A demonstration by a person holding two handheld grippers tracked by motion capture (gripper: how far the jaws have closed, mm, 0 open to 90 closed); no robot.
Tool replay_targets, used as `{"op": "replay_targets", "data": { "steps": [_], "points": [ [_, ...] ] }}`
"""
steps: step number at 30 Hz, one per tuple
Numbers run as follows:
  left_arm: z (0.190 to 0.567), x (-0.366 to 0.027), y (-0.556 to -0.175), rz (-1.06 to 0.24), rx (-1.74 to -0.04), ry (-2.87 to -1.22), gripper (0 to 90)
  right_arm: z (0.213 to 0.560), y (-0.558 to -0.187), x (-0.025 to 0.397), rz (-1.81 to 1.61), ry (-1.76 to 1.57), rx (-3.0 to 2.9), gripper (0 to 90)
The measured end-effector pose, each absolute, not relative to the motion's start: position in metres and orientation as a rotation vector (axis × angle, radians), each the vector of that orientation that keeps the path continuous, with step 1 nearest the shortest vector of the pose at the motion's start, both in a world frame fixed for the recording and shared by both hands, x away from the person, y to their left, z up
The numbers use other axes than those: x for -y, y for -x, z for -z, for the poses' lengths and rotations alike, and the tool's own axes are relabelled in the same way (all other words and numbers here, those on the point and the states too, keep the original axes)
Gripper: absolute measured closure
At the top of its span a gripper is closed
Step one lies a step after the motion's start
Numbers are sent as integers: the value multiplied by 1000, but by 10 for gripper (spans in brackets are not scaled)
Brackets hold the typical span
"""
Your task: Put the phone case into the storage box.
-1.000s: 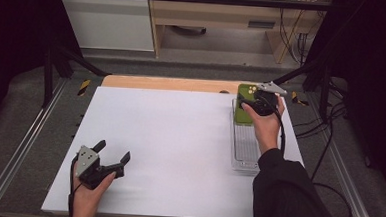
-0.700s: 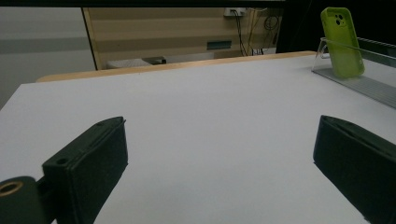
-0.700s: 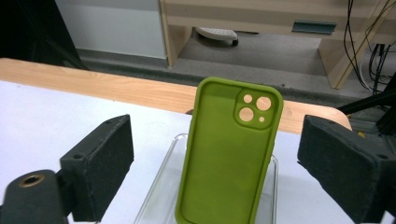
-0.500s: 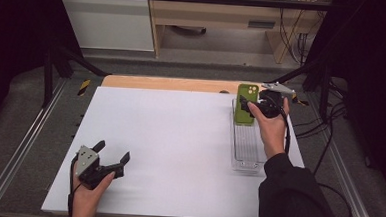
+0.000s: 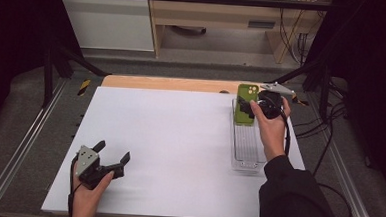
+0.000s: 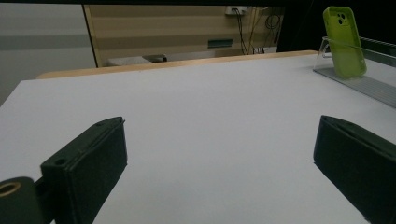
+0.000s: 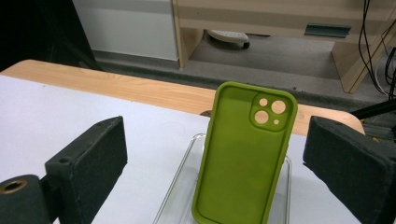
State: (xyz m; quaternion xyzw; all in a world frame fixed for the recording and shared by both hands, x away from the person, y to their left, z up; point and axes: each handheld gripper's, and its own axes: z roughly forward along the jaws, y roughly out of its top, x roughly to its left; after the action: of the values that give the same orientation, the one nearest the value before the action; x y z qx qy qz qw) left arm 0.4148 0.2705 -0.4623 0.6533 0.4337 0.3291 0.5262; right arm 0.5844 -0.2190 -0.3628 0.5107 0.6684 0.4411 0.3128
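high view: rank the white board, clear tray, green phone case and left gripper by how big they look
1. White board, by far the largest.
2. Clear tray.
3. Left gripper and green phone case look about alike; the case stands on end in the tray, so its look is foreshortened and I will not rank them.

Left gripper (image 5: 112, 155) resting low at near-left of table, jaws spread wide, hand (image 5: 89, 190) gripping from below. Right gripper (image 5: 245, 107) reaching far-right, jaws standing wide apart, pointing left; right hand (image 5: 270, 125) wrapping its body, dark-sleeved forearm extending forward.
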Motion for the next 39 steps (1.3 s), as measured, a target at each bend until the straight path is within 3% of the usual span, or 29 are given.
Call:
{"op": "replay_targets", "data": {
  "steps": [26, 39],
  "points": [
    [455, -285, -409, -816, -1028, -1531, 20, 328, -546, 224, -1381, -1248, -1600, 62],
    [453, -304, -404, -827, -1049, -1506, 16, 331, -537, 240, -1370, -1261, -1605, 63]
  ]
}}
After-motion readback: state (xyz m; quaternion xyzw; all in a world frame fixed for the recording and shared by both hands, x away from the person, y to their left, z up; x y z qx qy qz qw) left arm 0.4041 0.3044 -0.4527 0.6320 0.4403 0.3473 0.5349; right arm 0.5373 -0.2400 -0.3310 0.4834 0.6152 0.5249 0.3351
